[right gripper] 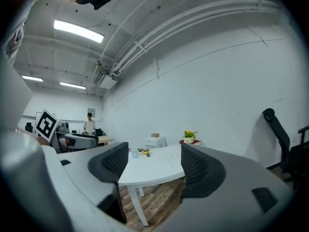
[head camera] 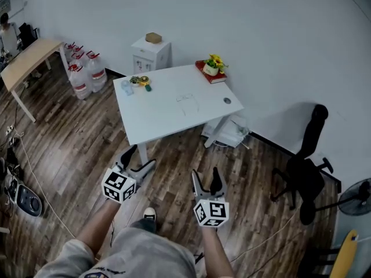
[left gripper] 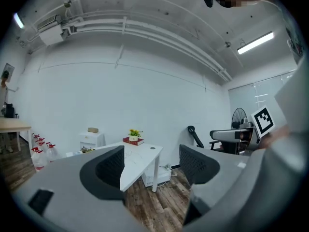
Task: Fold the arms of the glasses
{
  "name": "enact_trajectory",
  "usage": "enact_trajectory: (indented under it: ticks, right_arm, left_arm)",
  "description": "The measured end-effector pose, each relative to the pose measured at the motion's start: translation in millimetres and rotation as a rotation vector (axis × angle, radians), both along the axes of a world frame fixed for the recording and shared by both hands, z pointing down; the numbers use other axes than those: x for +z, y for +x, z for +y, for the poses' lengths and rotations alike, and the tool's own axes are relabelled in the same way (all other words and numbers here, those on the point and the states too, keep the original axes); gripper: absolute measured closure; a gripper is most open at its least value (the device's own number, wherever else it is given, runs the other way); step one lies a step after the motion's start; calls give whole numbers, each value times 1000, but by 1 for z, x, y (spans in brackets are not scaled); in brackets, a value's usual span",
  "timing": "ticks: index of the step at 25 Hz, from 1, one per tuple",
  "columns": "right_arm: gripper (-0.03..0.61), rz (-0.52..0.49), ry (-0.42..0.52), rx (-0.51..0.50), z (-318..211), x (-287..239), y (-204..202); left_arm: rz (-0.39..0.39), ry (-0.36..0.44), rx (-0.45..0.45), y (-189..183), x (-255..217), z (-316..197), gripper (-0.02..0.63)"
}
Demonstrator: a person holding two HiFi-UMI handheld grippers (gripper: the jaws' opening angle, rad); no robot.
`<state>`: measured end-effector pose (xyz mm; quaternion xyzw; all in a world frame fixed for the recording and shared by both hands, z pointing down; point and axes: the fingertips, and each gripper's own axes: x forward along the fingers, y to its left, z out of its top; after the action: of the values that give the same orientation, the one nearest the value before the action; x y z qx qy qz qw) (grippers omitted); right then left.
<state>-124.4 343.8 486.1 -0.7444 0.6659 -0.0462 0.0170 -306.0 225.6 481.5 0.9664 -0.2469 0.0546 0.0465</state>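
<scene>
L gripper (left gripper: 152, 162): jaws wide apart, nothing betw. them. Through the gap: wood floor (left gripper: 159, 202) + corner of white table (left gripper: 140, 156).
R gripper (right gripper: 154, 162): jaws wide apart too, empty. Tabletop shows betw. the pads.
Both held roughly level in front of the person, above the floor, well short of the table. L one angles twd the table's near-left corner, R one twd its near edge.

Glasses (head camera: 187, 101): thin-framed, lying on the tabletop near centre, a bit twd the right side. Too small to tell how the arms sit. Well apart from both grippers.

Also on table:
- red book (head camera: 215, 77) w/ flower pot (head camera: 211, 68) on it, far-right corner
- clear cup (head camera: 126, 88) + small yellow/green cluster (head camera: 140, 80), far-left corner

Around:
- white cabinet (head camera: 151, 57) w/ a box on top, against the wall behind the table
- water jugs (head camera: 87, 74) on the floor to its left
- wooden desk (head camera: 29, 59), far left
- black office chair (head camera: 306, 169), right
- fan (head camera: 356, 197), right edge
</scene>
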Motion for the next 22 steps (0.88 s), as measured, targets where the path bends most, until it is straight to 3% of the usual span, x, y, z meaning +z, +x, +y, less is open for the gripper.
enact_trajectory:
  ticks: [11, 22]
  right_arm:
    - [258, -8, -1, 95, -84, 6, 24]
    - [282, -36, -15, 135, -134, 22, 68]
  left_arm:
    - [-22, -24, 50, 22, 14, -100, 276]
    - [-59, -64, 74, 69, 36, -157, 278]
